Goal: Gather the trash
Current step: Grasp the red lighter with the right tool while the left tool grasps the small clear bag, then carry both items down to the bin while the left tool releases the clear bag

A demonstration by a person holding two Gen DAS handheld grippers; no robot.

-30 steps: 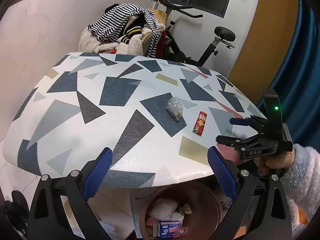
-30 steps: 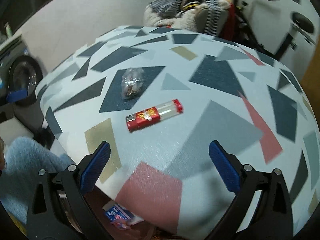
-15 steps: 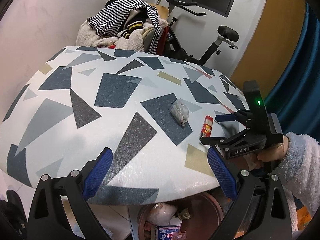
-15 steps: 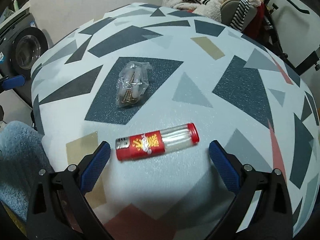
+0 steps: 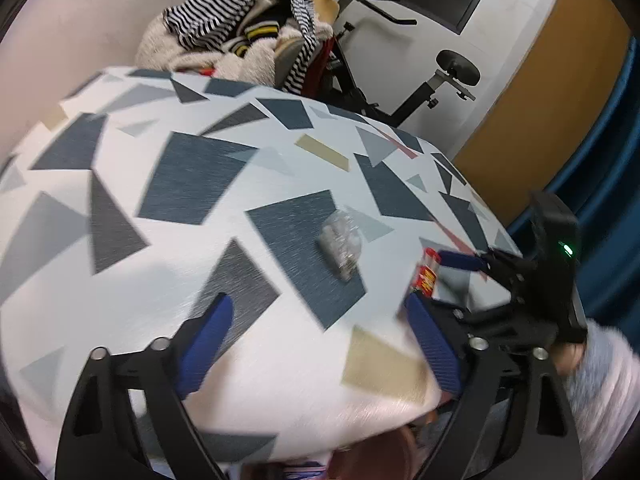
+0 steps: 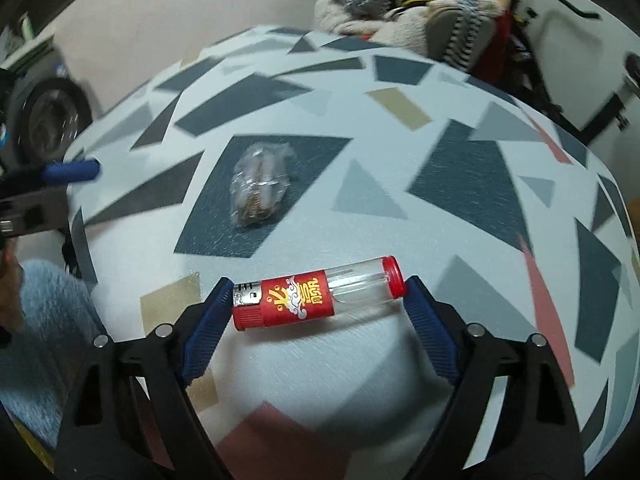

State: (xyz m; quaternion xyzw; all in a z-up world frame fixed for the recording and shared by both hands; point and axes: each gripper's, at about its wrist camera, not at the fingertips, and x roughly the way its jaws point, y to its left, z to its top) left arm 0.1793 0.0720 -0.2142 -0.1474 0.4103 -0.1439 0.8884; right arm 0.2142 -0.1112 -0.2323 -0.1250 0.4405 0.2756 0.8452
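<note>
Low in the right wrist view, the right gripper now brackets the red-and-clear plastic lighter, which half a second ago lay just ahead of its tips. Its jaws are closing, pads nearly touching both ends: pickup looks imminent. Centre-frame beyond lies the crumpled clear plastic wrapper. The left gripper, empty and also closing, has advanced over the patterned table toward that wrapper.

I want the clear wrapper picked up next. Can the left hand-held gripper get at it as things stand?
Probably yes. The wrapper lies alone on the table, ahead of the left hand-held gripper, whose empty jaws are closing. Nothing stands between them.
</note>
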